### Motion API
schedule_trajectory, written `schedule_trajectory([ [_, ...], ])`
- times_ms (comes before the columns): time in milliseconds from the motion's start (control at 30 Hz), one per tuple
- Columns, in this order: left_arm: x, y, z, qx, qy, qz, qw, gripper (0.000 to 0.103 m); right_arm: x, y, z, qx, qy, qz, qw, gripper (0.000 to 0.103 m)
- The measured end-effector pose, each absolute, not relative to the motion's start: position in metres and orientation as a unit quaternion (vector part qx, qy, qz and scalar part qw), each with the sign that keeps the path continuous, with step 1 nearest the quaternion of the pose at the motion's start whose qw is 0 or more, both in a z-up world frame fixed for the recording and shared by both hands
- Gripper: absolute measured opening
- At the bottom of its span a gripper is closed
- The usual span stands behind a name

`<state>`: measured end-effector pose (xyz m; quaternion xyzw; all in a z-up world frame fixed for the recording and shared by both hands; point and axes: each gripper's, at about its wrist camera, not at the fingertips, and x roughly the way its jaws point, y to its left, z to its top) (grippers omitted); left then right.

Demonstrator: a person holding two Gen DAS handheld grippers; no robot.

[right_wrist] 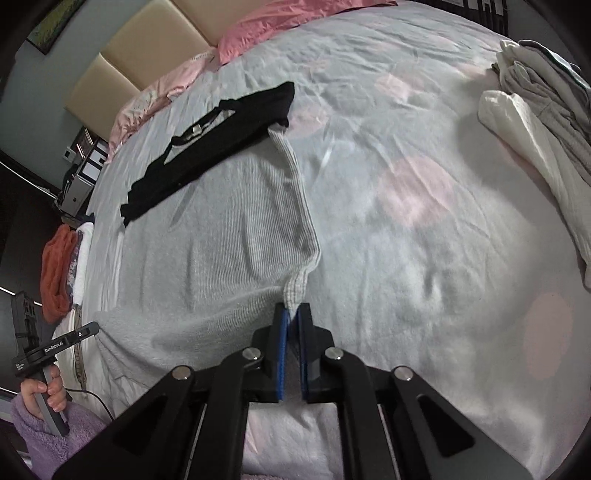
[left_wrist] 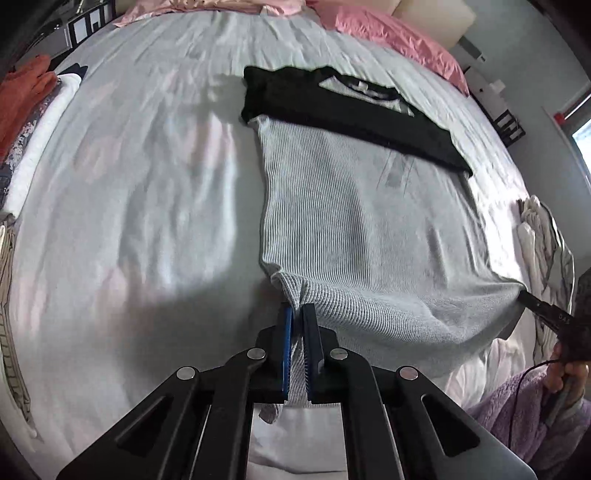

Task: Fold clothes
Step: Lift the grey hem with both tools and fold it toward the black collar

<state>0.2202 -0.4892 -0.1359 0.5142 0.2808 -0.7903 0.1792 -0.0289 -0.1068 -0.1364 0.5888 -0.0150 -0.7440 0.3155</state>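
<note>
You are looking at a big bed [left_wrist: 129,203] with a pale sheet that has soft pink spots on it. A pink blanket [left_wrist: 388,33] lies bunched at the far end, by the cream headboard [right_wrist: 147,40].

Your ribbed light grey top [left_wrist: 351,221] is spread flat in the middle of the bed. Its far part is black [left_wrist: 332,107], with a white patch showing. The near edge is lifted a little off the sheet and pulled tight between your two grippers.

A heap of white and grey clothes [right_wrist: 546,122] sits at one side of the bed. An orange cloth [left_wrist: 26,92] lies on a pile at the other side.

Your left gripper [left_wrist: 297,314] is pinching one near corner of the top, with the cloth squeezed between its blue pads [left_wrist: 287,332]. Your right gripper [right_wrist: 291,314] is pinching the other near corner the same way. Your hand [right_wrist: 40,391] holds a handle, and a fluffy purple sleeve [right_wrist: 48,439] covers your wrist.
</note>
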Motion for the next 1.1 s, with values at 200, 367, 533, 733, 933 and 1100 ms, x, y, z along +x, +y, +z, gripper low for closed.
schedule_trajectory([
  [200, 0.212, -0.513, -0.130, 0.461, 0.280, -0.818, 0.200, 0.006, -0.044, -0.124, -0.137, 0.561, -0.024, -0.762, 0.322, 0.005],
  [367, 0.171, -0.524, -0.157, 0.486, 0.238, -0.812, 0.220, 0.006, -0.060, -0.153, -0.157, 0.555, 0.003, -0.769, 0.317, 0.005],
  [533, 0.155, -0.520, -0.180, 0.521, 0.187, -0.800, 0.233, 0.007, -0.077, -0.182, -0.176, 0.548, 0.031, -0.776, 0.313, 0.006],
  [733, 0.163, -0.515, -0.168, 0.511, 0.166, -0.807, 0.244, 0.023, -0.090, -0.194, -0.189, 0.548, 0.029, -0.776, 0.311, 0.009],
  [933, 0.173, -0.510, -0.155, 0.500, 0.146, -0.815, 0.256, 0.034, -0.083, -0.183, -0.173, 0.531, 0.003, -0.786, 0.317, 0.012],
  [1100, 0.180, -0.476, -0.136, 0.487, 0.077, -0.839, 0.230, 0.034, -0.061, -0.181, -0.151, 0.490, 0.040, -0.805, 0.333, 0.015],
])
